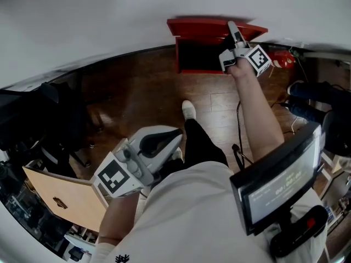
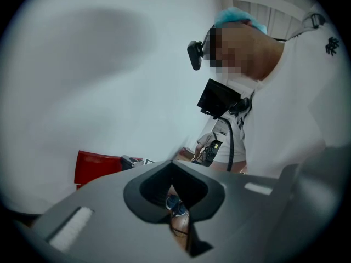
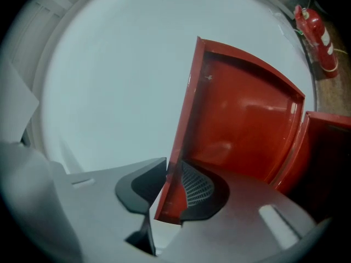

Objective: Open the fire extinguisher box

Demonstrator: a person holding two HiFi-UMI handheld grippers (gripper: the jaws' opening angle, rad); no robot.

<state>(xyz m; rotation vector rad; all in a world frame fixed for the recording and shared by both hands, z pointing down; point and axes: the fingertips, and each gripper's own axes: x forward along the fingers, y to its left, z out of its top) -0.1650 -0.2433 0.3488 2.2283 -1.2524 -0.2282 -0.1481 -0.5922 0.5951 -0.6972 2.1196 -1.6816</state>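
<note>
One lid point(image 3: 241, 119) edge sits clamped in the right tool point(image 3: 171, 193) (left tool point(image 2: 185, 229) closed, empty).

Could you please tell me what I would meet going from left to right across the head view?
tan board → left hand-held gripper → white shoe → right hand-held gripper → red fire extinguisher

The right gripper point(image 3: 171, 188) has its two jaws pressed tight on the thin edge of the red door point(image 3: 241, 119). The door stands open, away from the red box point(image 3: 329, 158) on the right. Behind it is a white wall point(image 3: 109, 81). A red fire extinguisher point(image 3: 318, 37) sits far off on the brown floor point(image 3: 335, 95).
</note>
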